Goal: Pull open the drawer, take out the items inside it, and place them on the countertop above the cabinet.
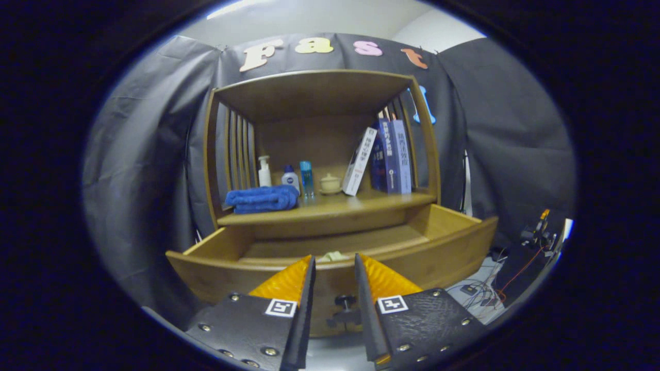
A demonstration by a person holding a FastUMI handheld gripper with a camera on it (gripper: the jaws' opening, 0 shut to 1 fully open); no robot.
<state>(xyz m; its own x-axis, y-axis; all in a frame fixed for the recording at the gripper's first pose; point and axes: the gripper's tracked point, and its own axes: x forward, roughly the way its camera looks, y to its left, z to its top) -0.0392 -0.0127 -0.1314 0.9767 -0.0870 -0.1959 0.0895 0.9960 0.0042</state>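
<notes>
Gripper view
Gripper: the two-finger gripper [334, 268] has its fingers spread apart with nothing between the pads; one finger [289, 281] stands on each side of the gap, two in all.
Drawer: one wooden drawer [443, 247] with a bowed front is pulled out from the cabinet, its front panel just ahead of the fingers.
Knob: one dark round knob [344, 301] on the drawer front, seen low in the gap between the two fingers, untouched.
Item in drawer: one small pale yellow-green object [332, 255] lies inside the drawer against the front panel, just beyond the fingertips; too small to tell what it is.
Countertop: the wooden countertop [356, 202] of the cabinet runs above the open drawer, under a wooden shelf frame [309, 87] with slatted sides.
Towel: one folded blue towel [262, 199] at the left end of the countertop.
Bottles: three, standing behind and beside the towel: a white pump bottle [264, 171], a short white bottle with a blue cap [290, 178], and a clear blue bottle [307, 178].
Cup: one small cream lidded cup on a saucer [330, 183], between the bottles and the books.
Books: one white book [359, 161] leaning right against upright blue books [394, 156], at least two.
Cables: a tangle of cables [487, 293] on the floor to the right of the drawer.
</notes>
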